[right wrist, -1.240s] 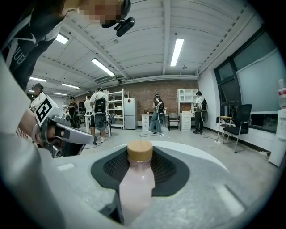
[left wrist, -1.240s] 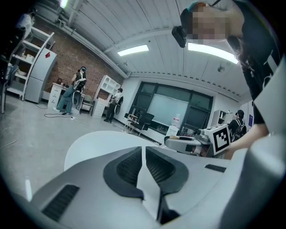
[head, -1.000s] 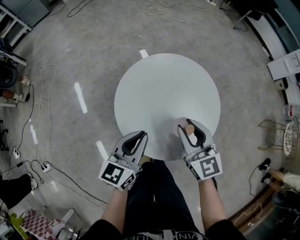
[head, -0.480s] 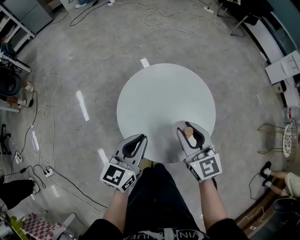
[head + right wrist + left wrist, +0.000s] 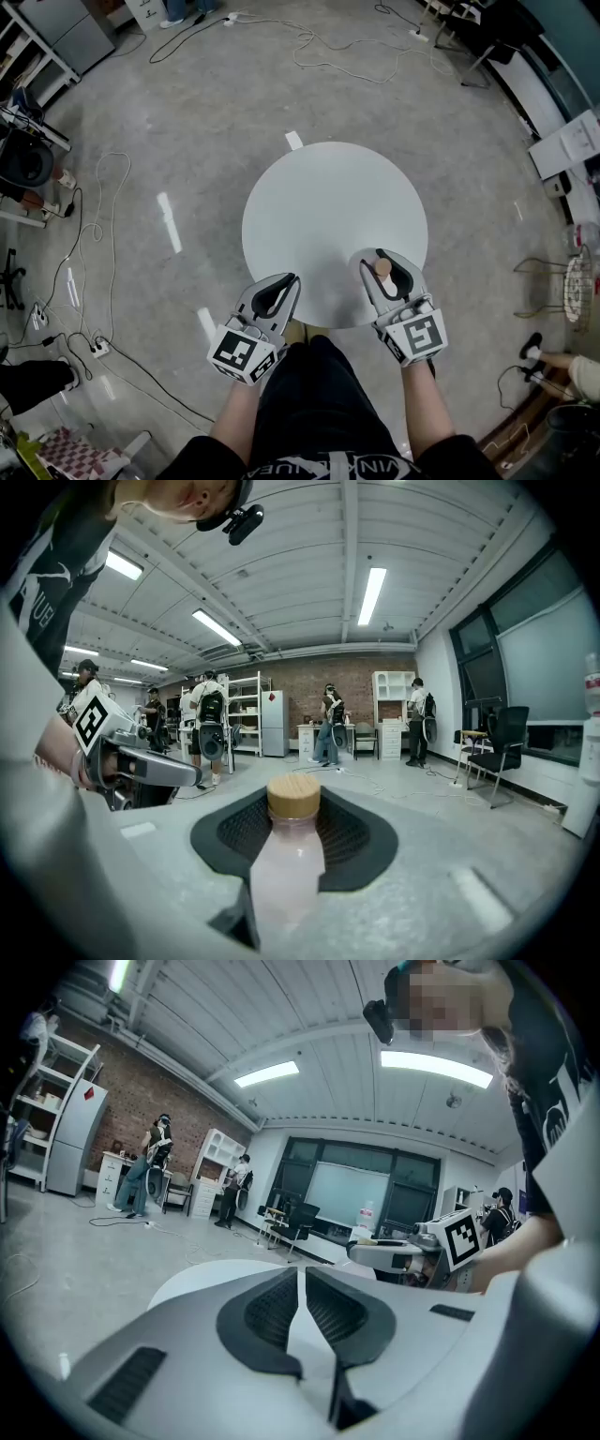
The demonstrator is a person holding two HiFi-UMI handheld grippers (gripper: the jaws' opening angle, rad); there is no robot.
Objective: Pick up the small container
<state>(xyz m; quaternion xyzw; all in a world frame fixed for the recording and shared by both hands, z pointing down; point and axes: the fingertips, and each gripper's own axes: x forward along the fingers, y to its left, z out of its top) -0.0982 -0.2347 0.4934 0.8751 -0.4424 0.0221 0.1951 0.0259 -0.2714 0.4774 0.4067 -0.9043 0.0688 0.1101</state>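
The small container [image 5: 382,267] is a pale pink bottle with a round wooden cap. It sits upright between the jaws of my right gripper [image 5: 380,256], which is shut on it, above the near right edge of the round white table [image 5: 328,202]. In the right gripper view the container [image 5: 289,855] fills the gap between the dark pads [image 5: 352,836], its cap at the fingertips. My left gripper [image 5: 292,279] hovers at the table's near left edge. Its jaws [image 5: 302,1279] are shut with nothing held.
Grey concrete floor surrounds the table, with cables [image 5: 89,234] at the left and far side. Shelving [image 5: 37,42] stands at the far left and a wire-frame stand [image 5: 562,277] at the right. Several people [image 5: 328,726] stand by shelves in the background.
The table now looks smaller and lower in the head view while both grippers keep their size. The right gripper still holds the container; the left stays shut.
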